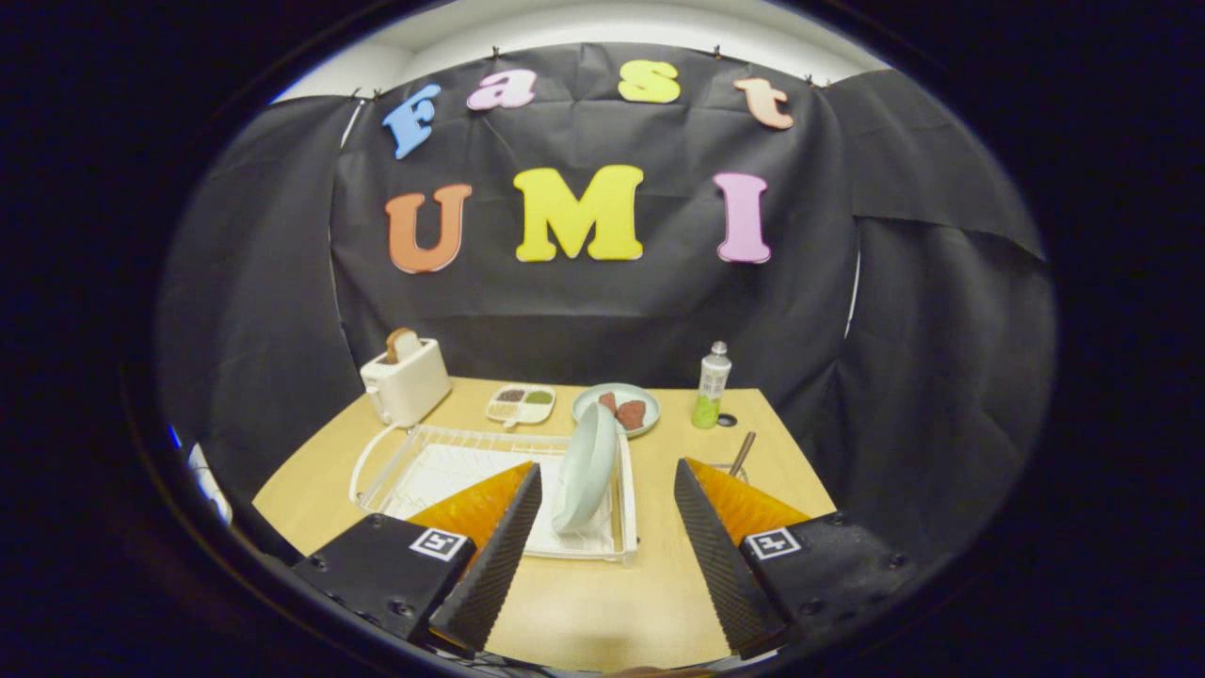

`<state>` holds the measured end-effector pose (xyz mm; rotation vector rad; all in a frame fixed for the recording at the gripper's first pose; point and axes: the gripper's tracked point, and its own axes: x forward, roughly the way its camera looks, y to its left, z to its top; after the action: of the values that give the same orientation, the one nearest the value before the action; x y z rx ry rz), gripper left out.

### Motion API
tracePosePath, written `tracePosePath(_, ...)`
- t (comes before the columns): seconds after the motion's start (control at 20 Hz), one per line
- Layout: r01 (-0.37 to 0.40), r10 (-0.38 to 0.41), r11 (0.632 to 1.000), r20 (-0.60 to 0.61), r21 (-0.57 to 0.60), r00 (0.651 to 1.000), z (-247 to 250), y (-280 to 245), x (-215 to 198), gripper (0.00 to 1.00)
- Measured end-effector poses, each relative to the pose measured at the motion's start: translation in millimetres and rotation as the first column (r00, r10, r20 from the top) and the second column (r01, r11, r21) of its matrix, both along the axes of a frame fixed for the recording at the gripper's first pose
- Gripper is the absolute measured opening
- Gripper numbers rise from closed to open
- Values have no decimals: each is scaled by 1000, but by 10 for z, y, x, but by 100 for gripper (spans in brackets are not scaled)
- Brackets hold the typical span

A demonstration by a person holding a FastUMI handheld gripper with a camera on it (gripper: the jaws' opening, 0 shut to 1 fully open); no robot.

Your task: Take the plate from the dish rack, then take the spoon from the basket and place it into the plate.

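Worktop (584, 603): light wood, carrying every item below.
Dish rack (442, 461): white, wire-sided, on the worktop just ahead of the gripper.
Gripper (607, 476): fingers spread wide apart, holding nothing, hovering above the near worktop.
Toaster (407, 381): white, beyond the rack's far left corner, a bread slice standing in its slot.
Plate (586, 468): pale green, standing on edge at the rack's right end, just ahead of the gap between the fingers.
Second plate (617, 408): flat, behind the rack, bearing reddish food pieces.
Sectioned tray (521, 404): left of that plate.
Bottle (712, 385): upright, right of it.
Spoon (742, 453): handle leaning up beyond the right finger; its basket is hidden.
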<state>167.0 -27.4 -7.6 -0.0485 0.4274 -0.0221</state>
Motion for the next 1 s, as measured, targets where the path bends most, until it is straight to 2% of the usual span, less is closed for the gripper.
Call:
tracePosePath(0.25,13,-13,1000,-233,1,972,-197,14,681,92)
tracePosePath(0.35,3,-11,1000,-305,-28,952,-244,72,917,90)
tracePosePath(0.45,17,-51,995,-370,-96,928,-299,60,1150,88)
tracePosePath(0.65,102,-164,983,-474,-155,865,-323,51,1485,70)
tracePosePath(0.75,113,-205,973,-527,-202,825,-380,44,1559,67)
tracePosePath(0.8,109,-232,963,-555,-247,799,-401,9,1568,62)
tracePosePath(0.9,86,-247,954,-592,-286,767,-434,36,1608,57)
tracePosePath(0.95,99,-276,946,-603,-310,749,-460,4,1613,55)
tracePosePath(1.0,124,-313,935,-612,-331,726,-462,-19,1595,46)
